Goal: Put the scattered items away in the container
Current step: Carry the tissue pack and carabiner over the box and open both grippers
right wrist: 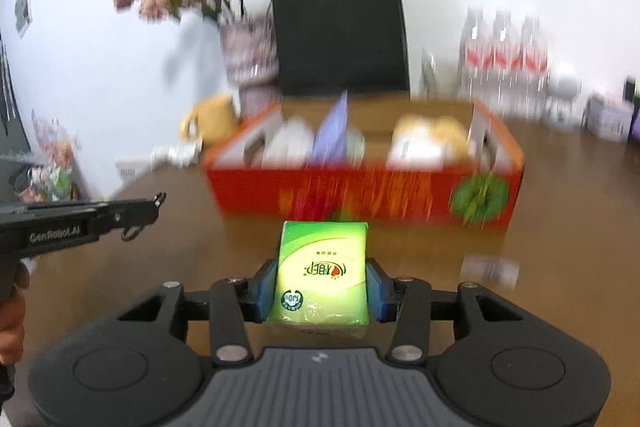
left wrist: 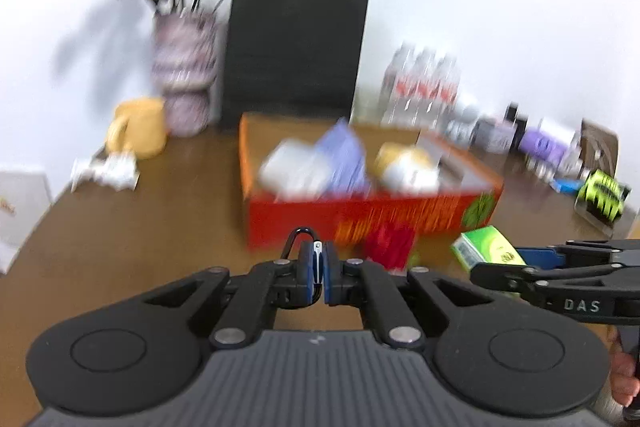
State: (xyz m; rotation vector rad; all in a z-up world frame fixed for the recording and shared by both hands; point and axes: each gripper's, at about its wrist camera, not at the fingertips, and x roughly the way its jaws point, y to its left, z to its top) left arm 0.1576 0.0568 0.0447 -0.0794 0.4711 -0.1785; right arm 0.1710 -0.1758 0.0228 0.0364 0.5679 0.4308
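Your left gripper (left wrist: 318, 269) is clamped tight on a small black carabiner clip (left wrist: 302, 241): dark wire loop sticking out ahead of the blue pads (left wrist: 306, 267), thin silver gate pinched between them. It's held in the air, short of the box's near wall. In the right wrist view the same clip (right wrist: 160, 198) pokes out past the fingertips at the picture's left side.

Your right gripper (right wrist: 322, 287) is closed on a green tissue pack (right wrist: 323, 267), blue pads pressing its two long sides. Pack looks like this: soft plastic wrap, bright green fading to pale yellow, white swoosh, red and orange logo reading upside down from your side, small round dark-green seal near the back end. Front end juts well past the fingertips. It's off the table, near the box's front wall, not over it.

Container: red-orange cardboard box (left wrist: 372, 215), open top, green round mark at the right end of its front wall, sitting mid-table toward the back edge. Inside, left to right: white packet (left wrist: 296, 167), lilac packet (left wrist: 344, 155) standing on edge, yellow-and-white item (left wrist: 406, 165). All blurred, can't tell what they are.

Brown wooden table (left wrist: 140, 227). Along the back edge, left to right: yellow mug (left wrist: 138, 133), patterned vase (left wrist: 186, 75) with dried flowers, black paper bag (left wrist: 296, 43), clear bottles (left wrist: 422, 83).
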